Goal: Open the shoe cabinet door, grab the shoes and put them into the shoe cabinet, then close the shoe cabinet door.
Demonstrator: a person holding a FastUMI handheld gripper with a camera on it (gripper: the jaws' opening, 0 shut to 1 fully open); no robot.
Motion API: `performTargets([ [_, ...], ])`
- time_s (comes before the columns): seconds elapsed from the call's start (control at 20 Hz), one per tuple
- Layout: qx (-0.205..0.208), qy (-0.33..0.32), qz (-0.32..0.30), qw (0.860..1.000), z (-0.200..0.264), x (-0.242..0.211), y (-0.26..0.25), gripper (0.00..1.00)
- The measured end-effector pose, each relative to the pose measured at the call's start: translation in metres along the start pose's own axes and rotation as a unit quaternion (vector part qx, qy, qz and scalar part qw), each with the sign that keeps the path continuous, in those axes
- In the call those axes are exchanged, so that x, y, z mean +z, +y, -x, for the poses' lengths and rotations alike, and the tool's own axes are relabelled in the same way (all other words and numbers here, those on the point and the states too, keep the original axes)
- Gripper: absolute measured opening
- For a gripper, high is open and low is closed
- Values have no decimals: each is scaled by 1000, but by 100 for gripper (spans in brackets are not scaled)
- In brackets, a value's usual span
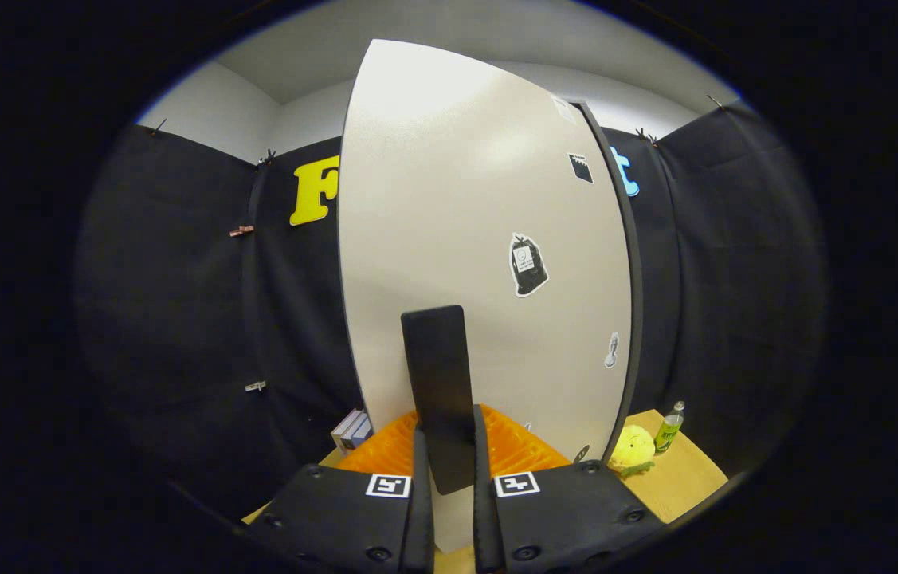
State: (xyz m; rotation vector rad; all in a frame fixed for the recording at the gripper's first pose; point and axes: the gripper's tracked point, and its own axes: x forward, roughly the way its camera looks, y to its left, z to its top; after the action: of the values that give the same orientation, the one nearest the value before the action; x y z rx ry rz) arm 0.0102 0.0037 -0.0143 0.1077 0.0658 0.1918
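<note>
The gripper [447, 478] has its two fingers pressed in on a flat dark handle [439, 391], one finger on each side of it, so it is pinching the handle. The handle is a tall, thin slab that stands up from between the fingers. It sits on the shoe cabinet door [480, 239], which is big, pale and smooth and rises high just ahead of the fingers. The door has a dark edge down its right side. A few stickers are stuck on the door: a black and white one [527, 265] near the middle, a small dark one [581, 167] higher up near the right edge, and a little pale one [613, 350] lower down. From here I cannot tell if the door is shut tight or a bit open. Low down behind the fingers there is something bright orange with ridges [512, 446]; I cannot tell what it is. To the right of the door, on a light wooden table [680, 478], sits a soft yellow toy [630, 448], and a green bottle [669, 427] stands just beside it. To the left of the door, low down, a small stack of books or boxes [353, 430] rests near the black cloth wall [178, 319].
</note>
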Motion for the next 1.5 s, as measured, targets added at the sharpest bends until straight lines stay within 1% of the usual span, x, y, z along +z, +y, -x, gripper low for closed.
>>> performTargets([
  [0.6, -48, 9, -1, 999, 64, 10, -73, 23],
  [0.85, -72, 30, -22, 997, 83, 11, -105, 22],
  [1.1, -97, 30, -26, 995, 94, 11, -135, 22],
  [1.25, -121, 30, -31, 992, 104, 16, -161, 17],
  [1.3, -125, 30, -28, 991, 108, 16, -169, 17],
  [1.5, -113, 37, -32, 992, 121, 24, -189, 17],
])
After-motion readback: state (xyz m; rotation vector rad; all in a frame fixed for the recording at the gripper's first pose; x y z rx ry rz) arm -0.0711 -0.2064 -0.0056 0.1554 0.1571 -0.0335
